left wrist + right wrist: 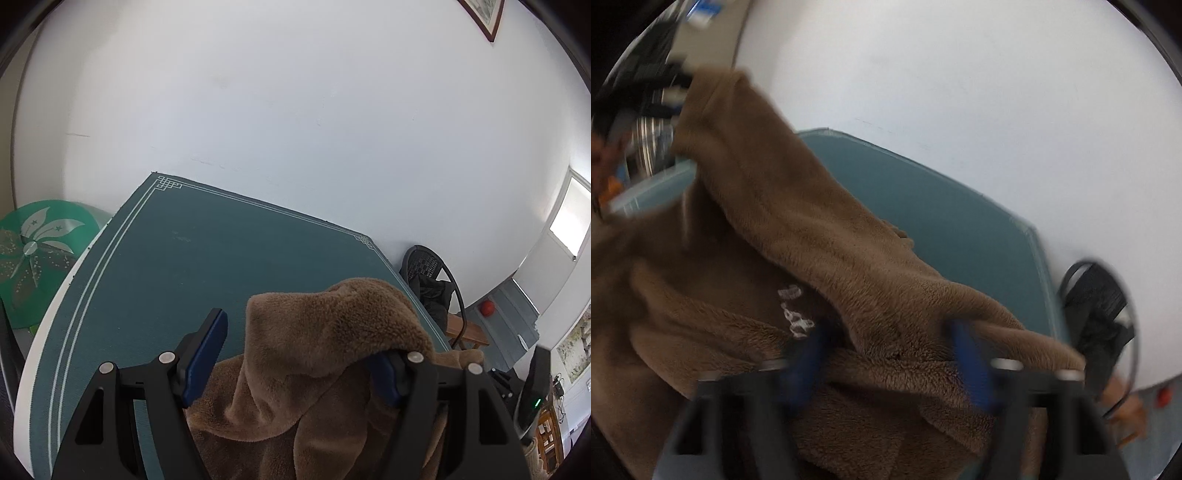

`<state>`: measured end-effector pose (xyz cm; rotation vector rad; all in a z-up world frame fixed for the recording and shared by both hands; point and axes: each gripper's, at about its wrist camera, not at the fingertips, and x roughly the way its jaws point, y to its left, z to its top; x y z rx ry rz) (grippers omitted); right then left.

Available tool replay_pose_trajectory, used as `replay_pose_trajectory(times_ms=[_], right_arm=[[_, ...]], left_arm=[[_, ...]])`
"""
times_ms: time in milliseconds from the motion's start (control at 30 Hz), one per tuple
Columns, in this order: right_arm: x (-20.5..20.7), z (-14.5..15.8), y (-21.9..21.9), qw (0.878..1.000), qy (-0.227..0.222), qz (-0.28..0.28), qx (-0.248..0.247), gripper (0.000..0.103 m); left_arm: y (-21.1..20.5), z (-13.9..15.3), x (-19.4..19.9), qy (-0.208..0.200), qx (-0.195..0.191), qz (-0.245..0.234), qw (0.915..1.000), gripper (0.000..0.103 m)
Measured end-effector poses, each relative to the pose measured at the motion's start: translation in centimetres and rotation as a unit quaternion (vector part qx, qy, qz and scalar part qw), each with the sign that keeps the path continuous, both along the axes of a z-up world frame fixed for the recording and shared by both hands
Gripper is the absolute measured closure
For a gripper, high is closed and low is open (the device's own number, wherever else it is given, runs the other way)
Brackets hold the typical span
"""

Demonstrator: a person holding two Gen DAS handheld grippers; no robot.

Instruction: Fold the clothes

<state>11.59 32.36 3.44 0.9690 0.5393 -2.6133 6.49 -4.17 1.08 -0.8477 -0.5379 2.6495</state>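
My left gripper [301,354] stands wide, brown fleece garment [332,332] draped over its right finger, the left finger bare above the green mat [192,258]. My right gripper [890,354], blurred, has fleece bunched between its blue pads [971,365]; I cannot tell whether they press. Farther off the garment trails up and left across the table toward the white wall [295,110].

Soft daylight; right view motion-blurred, left sharp; fisheye edges dark.
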Motion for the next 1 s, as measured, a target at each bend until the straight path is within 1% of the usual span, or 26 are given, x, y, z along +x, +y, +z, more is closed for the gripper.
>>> replay_pose_trajectory(times_ms=[67,133,167,233,367,400,433,467,567,667,800,867,1000], right_arm=[[-0.4,1.5,1.3,0.999,0.021,-0.022,-0.029,0.069],[-1.1,2.8,2.6,0.996,0.047,-0.055,-0.05,0.069],[-1.9,3.2,3.4,0.994,0.056,-0.074,-0.063,0.069],[-3.3,4.1,5.1,0.987,0.072,-0.112,-0.089,0.069],[-8.2,2.9,7.2,0.978,0.052,-0.168,-0.11,0.067],[-9.3,2.3,7.6,0.977,0.04,-0.174,-0.115,0.058],[-10.4,1.8,7.9,0.976,0.026,-0.177,-0.122,0.052],[-11.0,1.2,8.2,0.975,0.017,-0.18,-0.128,0.052],[-11.7,0.1,9.0,0.973,0.005,-0.187,-0.138,0.051],[-11.6,-0.6,9.8,0.969,-0.003,-0.194,-0.151,0.05],[-11.2,-1.2,10.2,0.967,-0.012,-0.194,-0.166,0.05],[-9.6,-0.9,9.1,0.967,-0.012,-0.191,-0.17,0.05],[-9.4,0.3,9.1,0.961,-0.037,-0.155,-0.225,0.05]], left_arm=[[0.0,0.1,-0.2,0.0,0.003,-0.002,1.0,0.027],[0.1,0.0,-0.9,-0.003,0.007,-0.003,1.0,0.027],[0.2,-0.1,-1.4,-0.007,0.009,-0.005,0.9999,0.027],[0.6,-0.4,-2.8,-0.019,0.007,-0.01,0.9998,0.023],[1.5,-1.7,-5.9,-0.064,-0.013,-0.009,0.9978,0.022],[1.7,-2.0,-6.4,-0.074,-0.019,-0.008,0.997,0.022],[1.8,-2.4,-6.8,-0.084,-0.024,-0.007,0.9962,0.022],[1.8,-2.7,-7.2,-0.092,-0.027,-0.007,0.9954,0.022],[1.4,-3.5,-7.7,-0.107,-0.028,-0.009,0.9939,0.022],[1.0,-4.2,-8.1,-0.118,-0.021,-0.012,0.9927,0.022],[-0.1,-4.2,-8.7,-0.12,-0.024,-0.005,0.9924,0.022],[-0.7,-3.9,-9.1,-0.118,-0.027,0.001,0.9926,0.022],[-1.5,-3.7,-9.8,-0.118,-0.027,0.005,0.9926,0.022]])
